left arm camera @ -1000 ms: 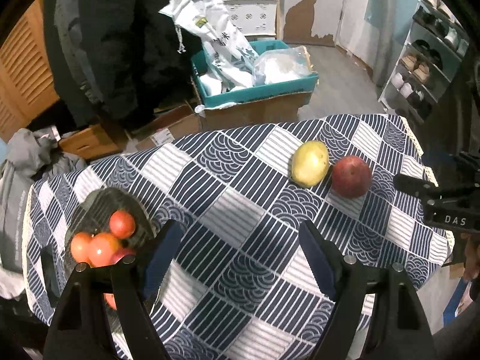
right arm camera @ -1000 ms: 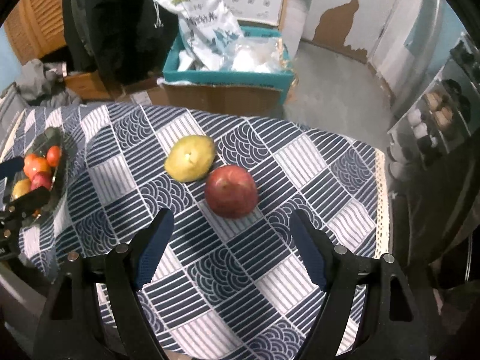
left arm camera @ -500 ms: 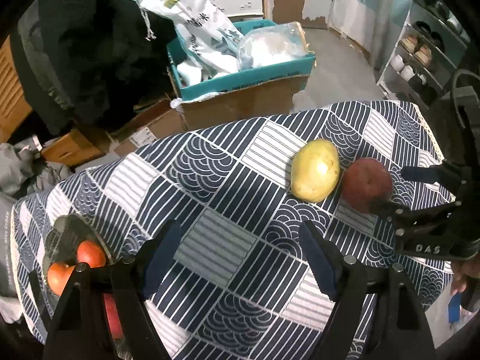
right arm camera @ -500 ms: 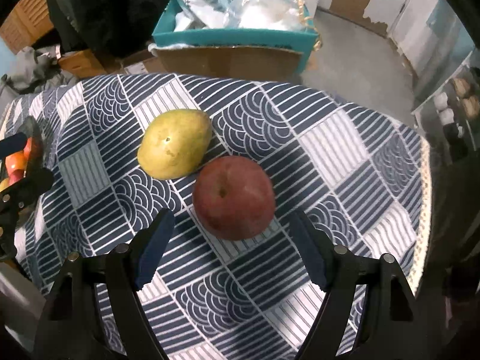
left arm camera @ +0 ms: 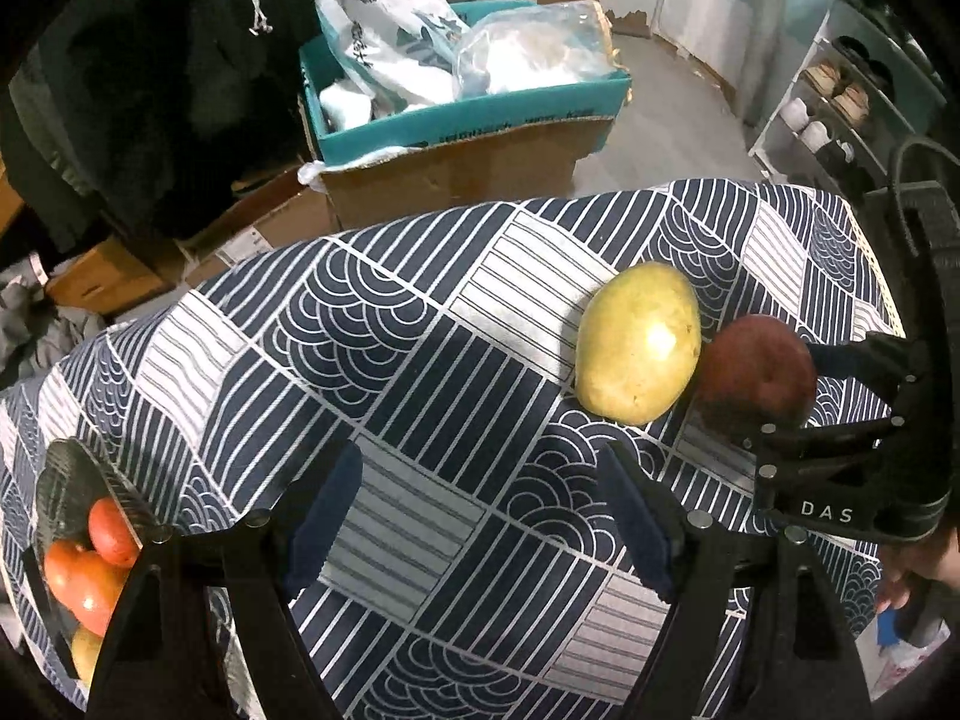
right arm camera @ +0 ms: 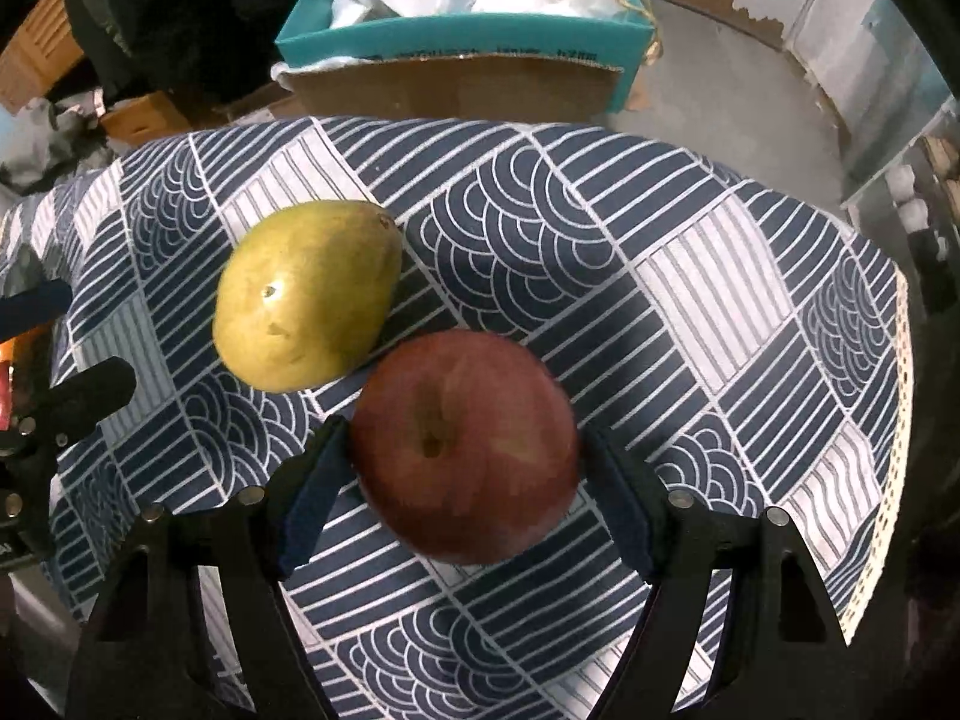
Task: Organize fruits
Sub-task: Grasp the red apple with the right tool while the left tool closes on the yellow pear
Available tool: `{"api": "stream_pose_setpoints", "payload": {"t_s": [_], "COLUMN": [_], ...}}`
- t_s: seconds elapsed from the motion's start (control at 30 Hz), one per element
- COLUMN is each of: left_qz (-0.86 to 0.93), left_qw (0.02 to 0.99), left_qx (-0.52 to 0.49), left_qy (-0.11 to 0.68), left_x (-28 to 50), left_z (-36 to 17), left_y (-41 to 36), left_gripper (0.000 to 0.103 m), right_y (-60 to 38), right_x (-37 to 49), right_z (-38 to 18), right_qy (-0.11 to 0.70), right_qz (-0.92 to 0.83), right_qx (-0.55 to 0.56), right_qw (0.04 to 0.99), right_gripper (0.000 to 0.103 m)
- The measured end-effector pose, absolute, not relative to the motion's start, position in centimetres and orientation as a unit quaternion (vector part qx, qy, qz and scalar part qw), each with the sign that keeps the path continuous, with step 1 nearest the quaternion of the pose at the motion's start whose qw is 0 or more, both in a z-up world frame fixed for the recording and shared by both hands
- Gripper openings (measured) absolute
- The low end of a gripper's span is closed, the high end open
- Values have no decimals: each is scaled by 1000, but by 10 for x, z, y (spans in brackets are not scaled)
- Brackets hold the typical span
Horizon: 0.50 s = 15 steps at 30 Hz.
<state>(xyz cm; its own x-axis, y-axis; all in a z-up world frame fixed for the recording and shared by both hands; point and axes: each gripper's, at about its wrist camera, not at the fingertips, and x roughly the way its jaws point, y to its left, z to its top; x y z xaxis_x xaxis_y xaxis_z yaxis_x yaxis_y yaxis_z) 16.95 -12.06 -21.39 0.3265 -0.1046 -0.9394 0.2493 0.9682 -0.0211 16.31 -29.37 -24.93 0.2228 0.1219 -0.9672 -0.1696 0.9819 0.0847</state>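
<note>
Right gripper point(right arm camera: 462, 480) is straddling the red apple point(right arm camera: 465, 447), low centre of the right wrist frame; jaws spread, pads look just touching, hard to confirm. Left gripper point(left arm camera: 480, 516) is hovering spread, holding nothing. Risk: closing off-centre is likely rolling the apple into the touching yellow-green mango point(right arm camera: 306, 294), knocking it away from the fruit tray point(left arm camera: 66, 480) at lower left.

Grey floor point(left arm camera: 672, 114), peeling wall point(right arm camera: 774, 0), shoe shelf point(left arm camera: 840, 114) at right
</note>
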Motion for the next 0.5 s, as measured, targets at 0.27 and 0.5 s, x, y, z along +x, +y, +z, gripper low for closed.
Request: {"api": "stream_pose_setpoints", "payload": {"t_s": [0.27,0.5], "left_qz": [-128,-141], "left_qw": [810,811], "left_qx": [56,58], "left_qy": [570,565], "left_x": [176,185], "left_z": [-218,-218], "left_y": [-135,-154], "left_gripper": [82,82], "right_y": [-311,-344], "right_x": [159,159], "right_z": [-248,-237], "right_qy": [615,577], "right_qz": [80,35], "right_qx": [1,59], "right_qw": [784,814], "right_gripper": [76,76]}}
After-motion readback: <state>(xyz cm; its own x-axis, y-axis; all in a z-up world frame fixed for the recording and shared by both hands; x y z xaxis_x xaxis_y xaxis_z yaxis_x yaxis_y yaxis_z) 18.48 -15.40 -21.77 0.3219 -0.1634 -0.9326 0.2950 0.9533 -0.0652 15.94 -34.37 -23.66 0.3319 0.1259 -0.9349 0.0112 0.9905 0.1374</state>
